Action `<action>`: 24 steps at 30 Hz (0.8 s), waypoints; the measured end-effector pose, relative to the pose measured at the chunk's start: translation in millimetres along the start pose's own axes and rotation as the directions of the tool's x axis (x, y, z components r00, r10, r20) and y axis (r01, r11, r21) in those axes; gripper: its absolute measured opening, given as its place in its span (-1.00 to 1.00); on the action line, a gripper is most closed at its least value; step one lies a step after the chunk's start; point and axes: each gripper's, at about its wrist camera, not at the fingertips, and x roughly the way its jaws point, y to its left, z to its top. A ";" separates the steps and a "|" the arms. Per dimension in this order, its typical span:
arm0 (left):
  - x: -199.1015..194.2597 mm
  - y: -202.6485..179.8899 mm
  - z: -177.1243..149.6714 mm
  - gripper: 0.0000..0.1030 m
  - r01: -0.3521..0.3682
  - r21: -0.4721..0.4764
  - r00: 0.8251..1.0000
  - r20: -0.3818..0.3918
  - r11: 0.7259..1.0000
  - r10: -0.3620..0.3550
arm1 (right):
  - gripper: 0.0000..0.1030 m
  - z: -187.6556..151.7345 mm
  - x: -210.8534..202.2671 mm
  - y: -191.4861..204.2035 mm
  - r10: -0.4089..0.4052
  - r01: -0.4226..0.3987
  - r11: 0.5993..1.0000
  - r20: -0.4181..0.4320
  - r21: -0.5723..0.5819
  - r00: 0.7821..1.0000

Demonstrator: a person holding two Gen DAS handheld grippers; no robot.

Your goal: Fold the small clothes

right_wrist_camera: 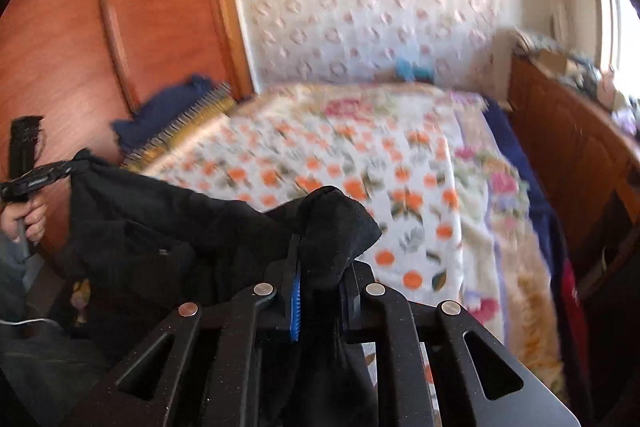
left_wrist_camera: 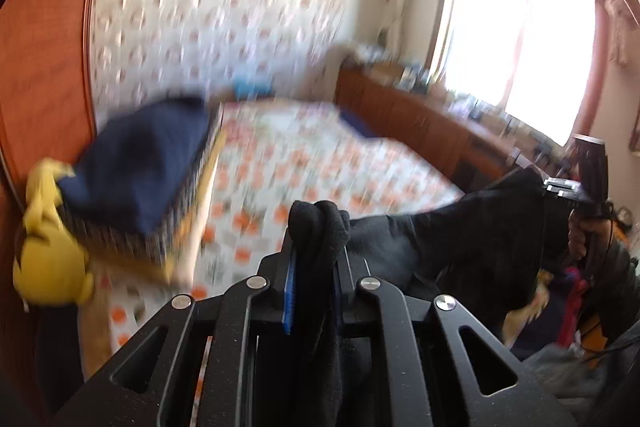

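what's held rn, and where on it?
Black garment: left gripper and right gripper each shut on a bunched edge, cloth stretched between them above the bed.

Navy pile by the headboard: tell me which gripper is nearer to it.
Left. The navy pile lies just ahead-left of the left gripper, which is shut on the black garment. The right gripper holds the garment's other end, farther toward the window side.

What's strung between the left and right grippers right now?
A black fabric garment spans between them: the left gripper and right gripper each pinch a bunched corner. Both wrist views show it, held above the floral bedspread.
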 end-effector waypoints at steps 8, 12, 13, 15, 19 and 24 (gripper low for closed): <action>-22.9 -2.3 118.6 -0.71 -0.035 0.053 0.985 0.173 0.998 0.025 | -0.74 103.5 -88.7 7.4 -0.064 0.098 0.981 0.197 -0.167 0.978; 41.9 20.4 166.3 -0.68 -0.180 0.066 0.974 0.153 0.982 0.168 | -0.73 166.2 -38.7 -22.9 -0.160 0.191 0.972 0.210 -0.134 0.964; 63.2 31.5 170.2 -0.60 -0.197 0.056 0.973 0.134 0.979 0.188 | -0.64 175.2 -12.7 -32.1 -0.183 0.211 0.968 0.200 -0.133 0.963; 112.9 57.9 162.7 -0.22 -0.223 0.039 0.974 0.056 0.974 0.221 | -0.24 180.8 55.0 -46.1 -0.284 0.292 0.948 0.079 -0.128 0.956; 174.0 85.8 108.0 -0.08 -0.204 0.015 0.972 -0.113 0.979 0.204 | -0.19 151.2 138.3 -95.3 -0.333 0.339 0.940 -0.106 0.047 0.937; 173.4 74.4 52.8 0.49 -0.138 0.023 0.979 -0.147 0.990 0.140 | -0.19 102.1 164.8 -111.5 -0.279 0.294 0.952 -0.148 0.085 0.949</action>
